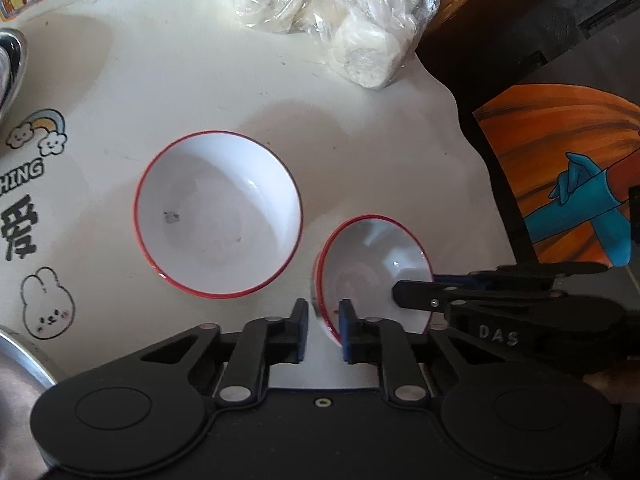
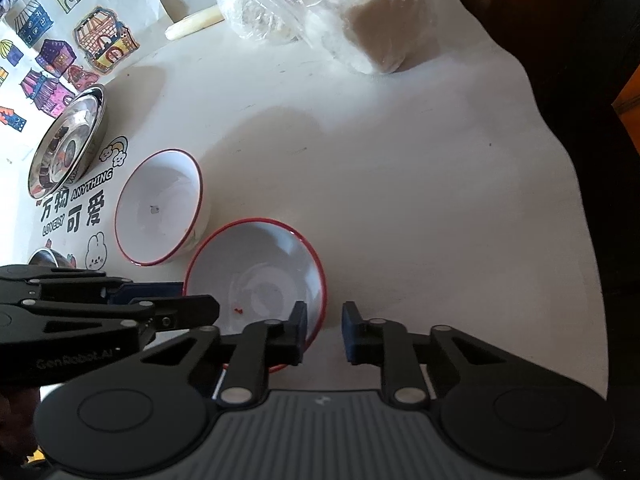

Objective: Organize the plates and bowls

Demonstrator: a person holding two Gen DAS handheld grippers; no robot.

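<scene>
On the white table (image 1: 360,128), beside a larger bowl (image 1: 218,216), the red-rimmed ceramic bowl (image 1: 372,264), stiff, glossy and breakable, is pinched at opposite rim edges by the left gripper (image 1: 324,326) and right gripper (image 2: 325,330), both closed on it.

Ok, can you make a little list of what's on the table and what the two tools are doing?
bowls: two white ones with red rims, side by side
near bowl: looks tilted, held by its rim on two sides
far bowl: upright on the table, untouched
left tool: shut on the near bowl's rim
right tool: shut on the same bowl's rim
steel dish: beyond the far bowl, on the sticker patterns
plastic bag: at the far edge, pale lumps inside
</scene>
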